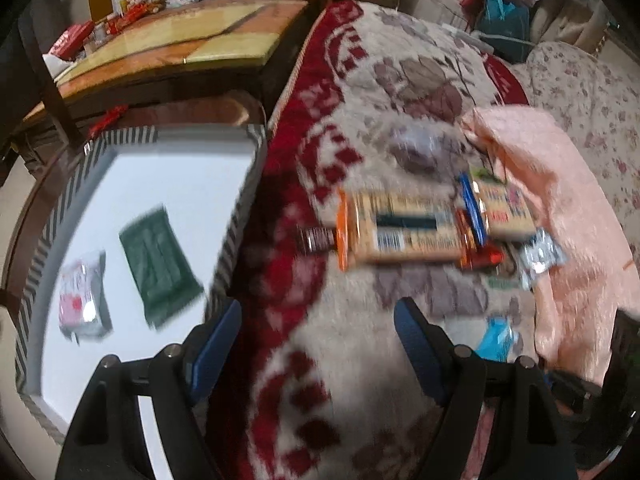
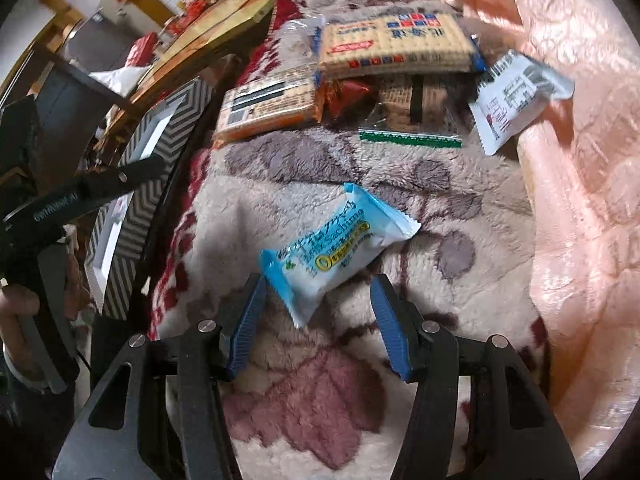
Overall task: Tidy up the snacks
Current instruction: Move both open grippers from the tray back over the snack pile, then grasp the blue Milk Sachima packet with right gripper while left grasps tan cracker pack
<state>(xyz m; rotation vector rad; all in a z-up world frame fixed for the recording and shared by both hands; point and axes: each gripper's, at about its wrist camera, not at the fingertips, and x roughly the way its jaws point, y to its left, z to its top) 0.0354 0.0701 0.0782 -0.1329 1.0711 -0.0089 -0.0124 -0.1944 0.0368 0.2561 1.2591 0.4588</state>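
Your white box with chevron-striped walls [image 1: 240, 184] holds two snacks: a dark green packet [image 1: 160, 268] and a red-and-white wrapped one [image 1: 82, 300], lying apart. Your left gripper [image 1: 318, 348] hangs wide and empty above the floral blanket [image 1: 360, 340]. Your right gripper [image 2: 318, 312] stands partly open around a blue-and-white Sachima packet [image 2: 340, 248]; contact unclear. Biscuit packs [image 2: 396, 44] lie piled beyond.
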